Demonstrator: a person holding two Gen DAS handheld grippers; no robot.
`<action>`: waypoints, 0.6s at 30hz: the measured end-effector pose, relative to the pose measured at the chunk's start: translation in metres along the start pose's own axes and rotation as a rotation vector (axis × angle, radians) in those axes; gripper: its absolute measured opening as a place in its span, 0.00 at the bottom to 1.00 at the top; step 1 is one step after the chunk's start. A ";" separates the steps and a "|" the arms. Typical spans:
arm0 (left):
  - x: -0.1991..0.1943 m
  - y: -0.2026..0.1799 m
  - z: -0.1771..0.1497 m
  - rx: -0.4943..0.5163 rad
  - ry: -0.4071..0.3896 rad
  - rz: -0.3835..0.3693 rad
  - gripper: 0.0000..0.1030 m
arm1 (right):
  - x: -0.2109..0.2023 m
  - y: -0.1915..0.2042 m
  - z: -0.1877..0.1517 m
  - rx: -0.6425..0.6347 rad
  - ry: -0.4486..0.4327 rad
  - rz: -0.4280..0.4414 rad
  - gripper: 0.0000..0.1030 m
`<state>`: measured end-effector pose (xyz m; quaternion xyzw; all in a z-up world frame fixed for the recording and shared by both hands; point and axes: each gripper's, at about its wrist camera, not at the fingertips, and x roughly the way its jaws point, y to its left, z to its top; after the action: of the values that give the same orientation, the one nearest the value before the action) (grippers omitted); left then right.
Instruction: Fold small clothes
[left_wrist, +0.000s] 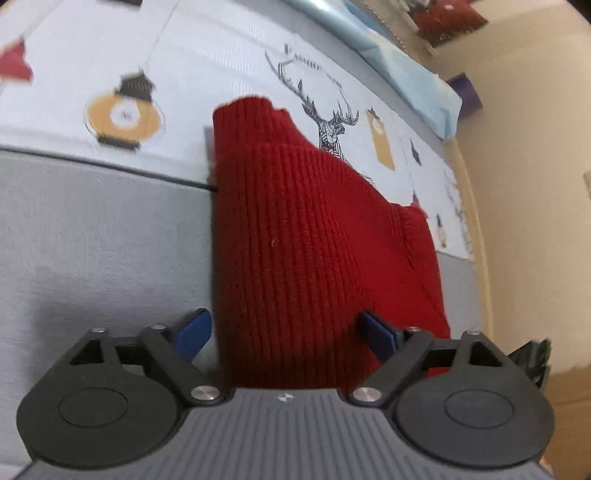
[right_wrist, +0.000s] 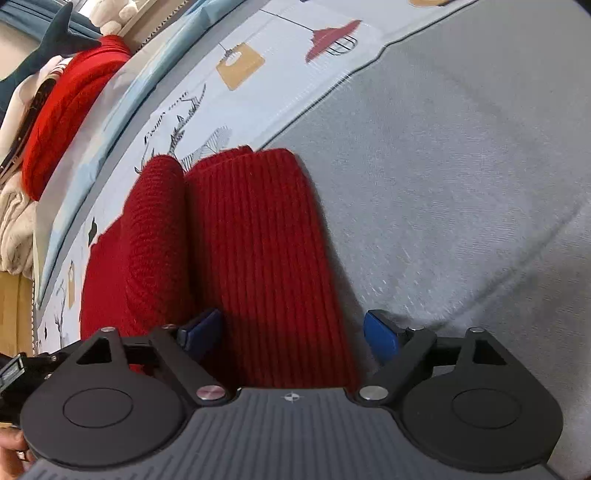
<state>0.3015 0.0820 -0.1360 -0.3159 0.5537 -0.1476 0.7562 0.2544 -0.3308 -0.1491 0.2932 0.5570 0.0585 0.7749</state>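
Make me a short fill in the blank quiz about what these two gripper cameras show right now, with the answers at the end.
1. The knitted garment lying ahead of both grippers is ____ in colour.
2. The jaws of the left gripper and right gripper stand ____, gripping nothing.
3. The bedsheet under the garment is printed with an antlered ____.
4. The finger pads on each gripper are ____ in colour.

Answers: red; open; deer; blue
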 end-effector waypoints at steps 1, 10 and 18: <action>0.004 0.001 0.002 -0.005 -0.001 -0.027 0.88 | 0.001 0.002 0.000 -0.006 -0.003 0.008 0.74; -0.009 -0.022 -0.001 0.079 -0.110 0.039 0.56 | -0.007 0.029 0.000 -0.067 -0.089 0.039 0.23; -0.075 -0.039 0.021 0.301 -0.305 0.177 0.53 | 0.013 0.084 -0.004 -0.090 -0.117 0.126 0.14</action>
<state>0.3002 0.1024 -0.0512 -0.1682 0.4304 -0.1124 0.8797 0.2757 -0.2553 -0.1169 0.2953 0.4879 0.1148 0.8134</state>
